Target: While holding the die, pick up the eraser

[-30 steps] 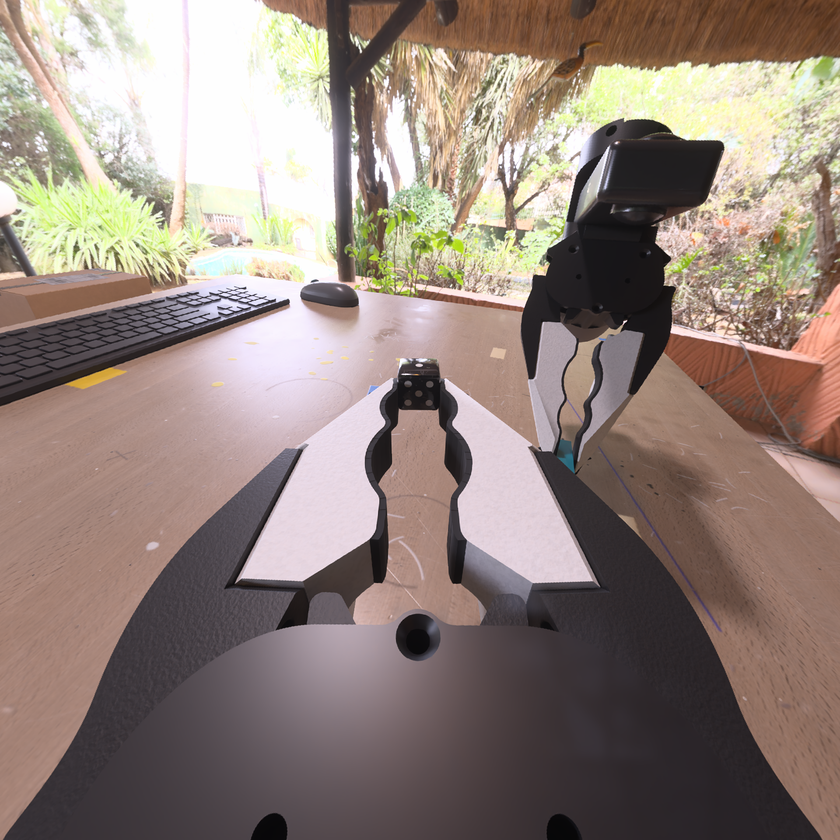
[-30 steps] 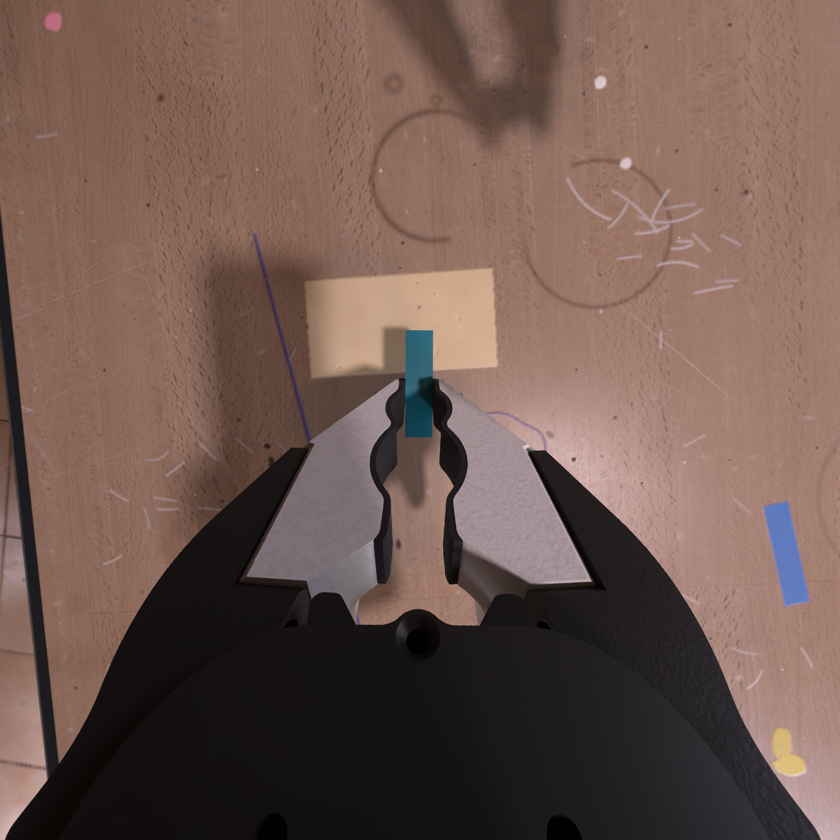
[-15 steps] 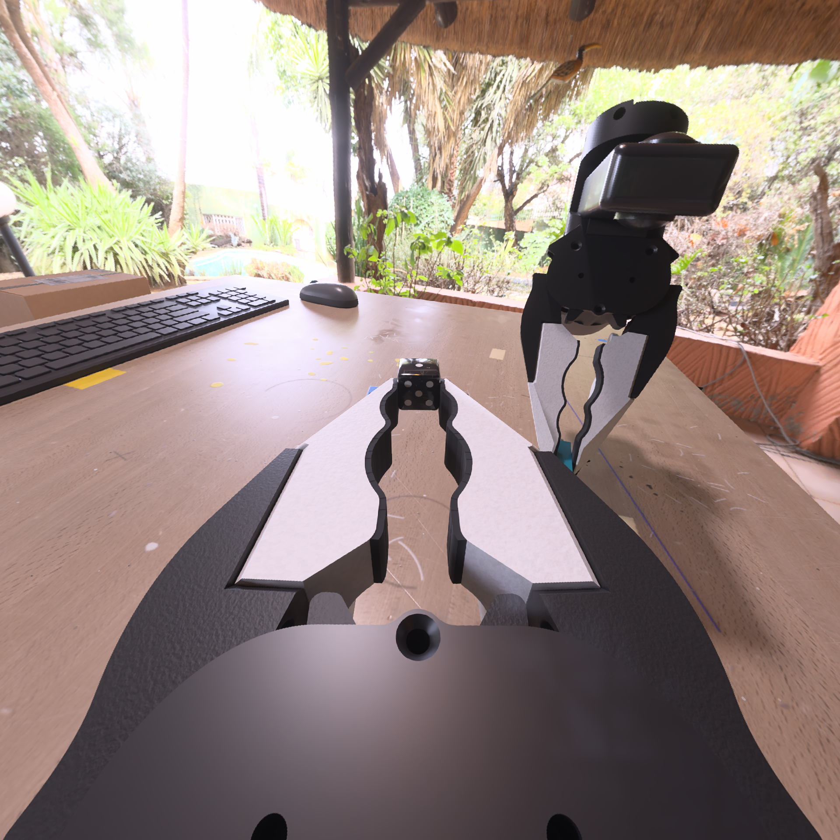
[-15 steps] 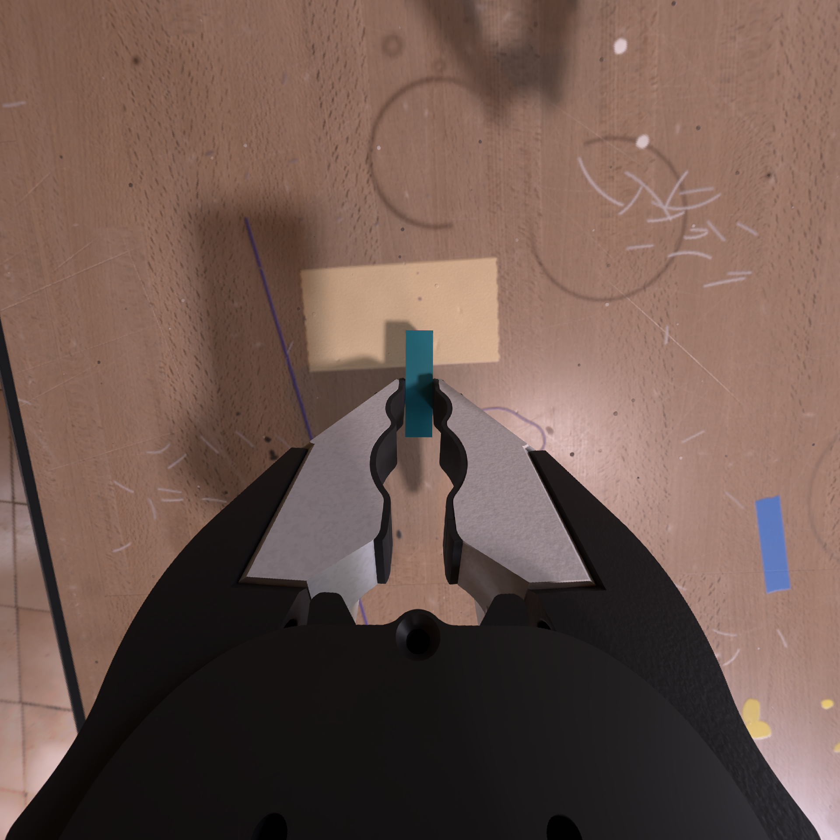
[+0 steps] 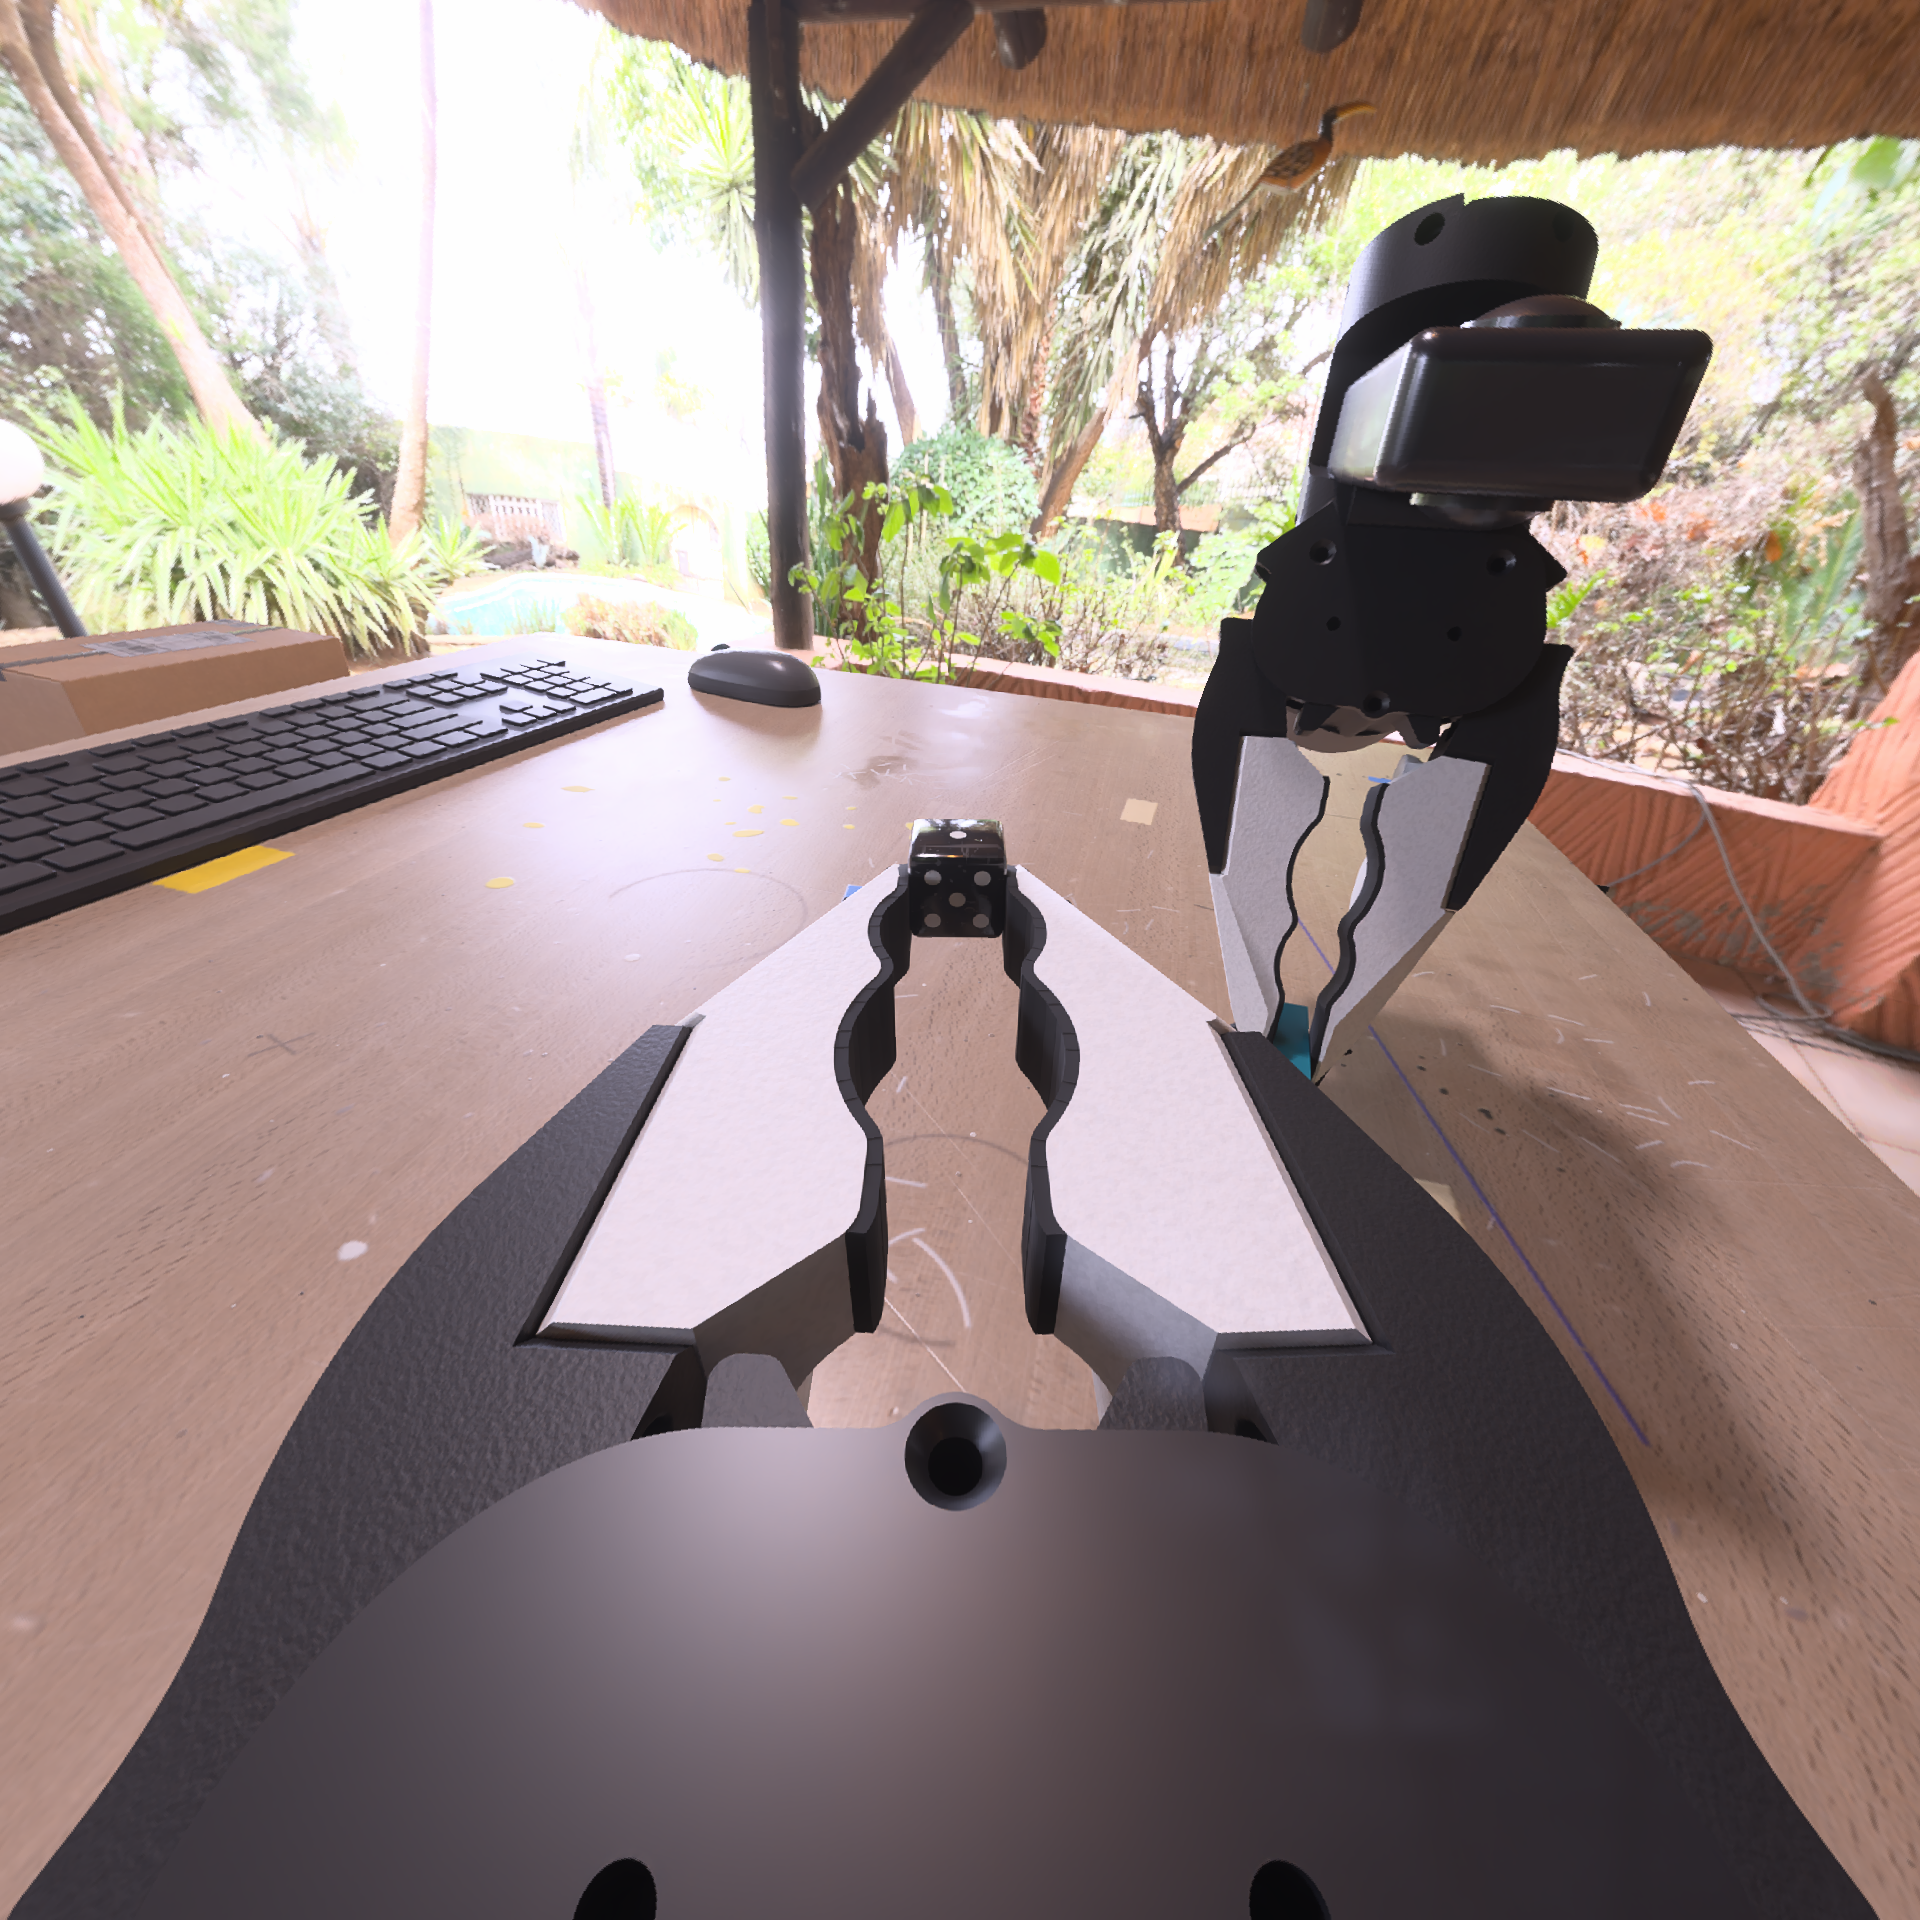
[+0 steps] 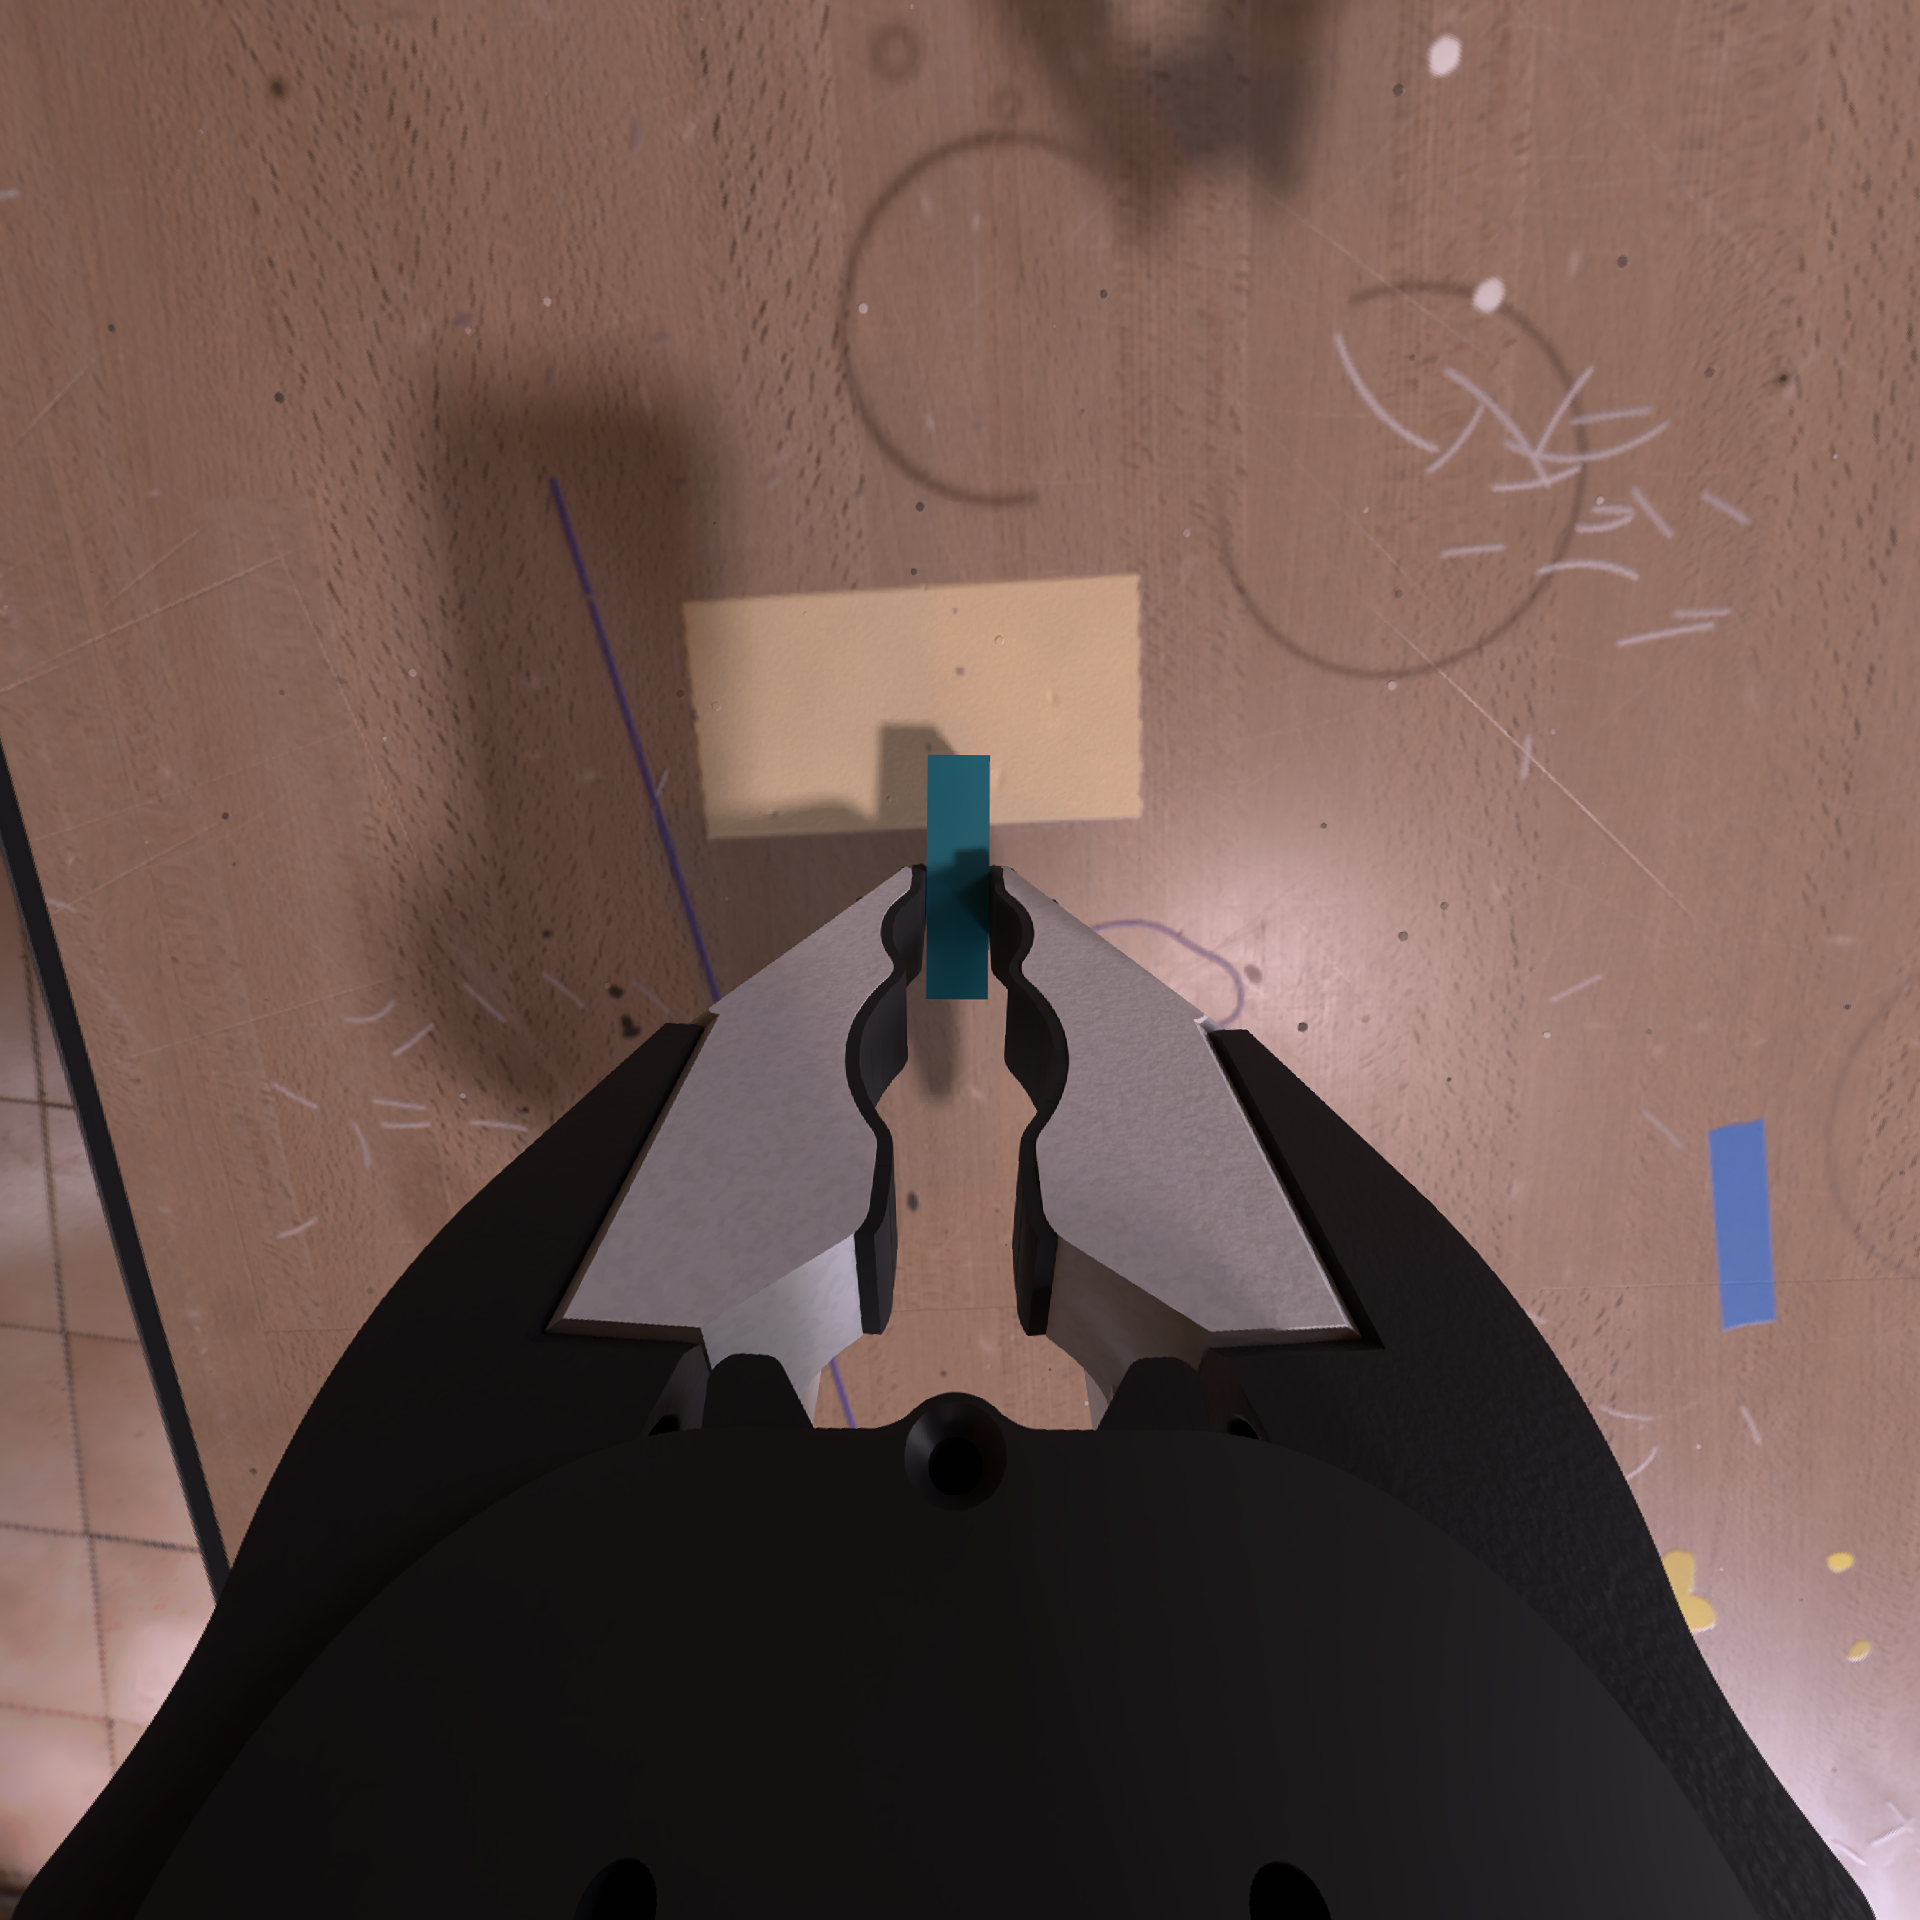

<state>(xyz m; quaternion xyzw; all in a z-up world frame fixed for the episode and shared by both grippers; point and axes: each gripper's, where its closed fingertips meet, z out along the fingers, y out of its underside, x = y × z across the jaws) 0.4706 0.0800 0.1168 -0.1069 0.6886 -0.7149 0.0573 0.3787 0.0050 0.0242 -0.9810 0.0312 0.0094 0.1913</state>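
My left gripper [image 5: 956, 902] is shut on a black die with white pips [image 5: 956, 883], held between its fingertips above the wooden table [image 5: 416, 1039]. My right gripper [image 6: 957, 883] points straight down and is shut on a thin teal eraser [image 6: 957, 821], which stands on edge and sticks out past the fingertips, above the table. The right gripper also shows in the left wrist view [image 5: 1294, 1023], to the right of the die, with a bit of the teal eraser [image 5: 1297, 1042] at its tips.
A black keyboard [image 5: 270, 758], a dark mouse [image 5: 754, 677] and a cardboard box [image 5: 156, 665] lie at the far left. A tan patch [image 6: 904, 686] and a blue tape strip [image 6: 1740, 1221] mark the table [image 6: 312, 312]. The table edge [image 6: 94, 1195] runs at the left.
My right gripper has risen with the eraser: the table marks shrink and shift below it, and its body sits higher in the left wrist view. The left gripper and die have not moved.
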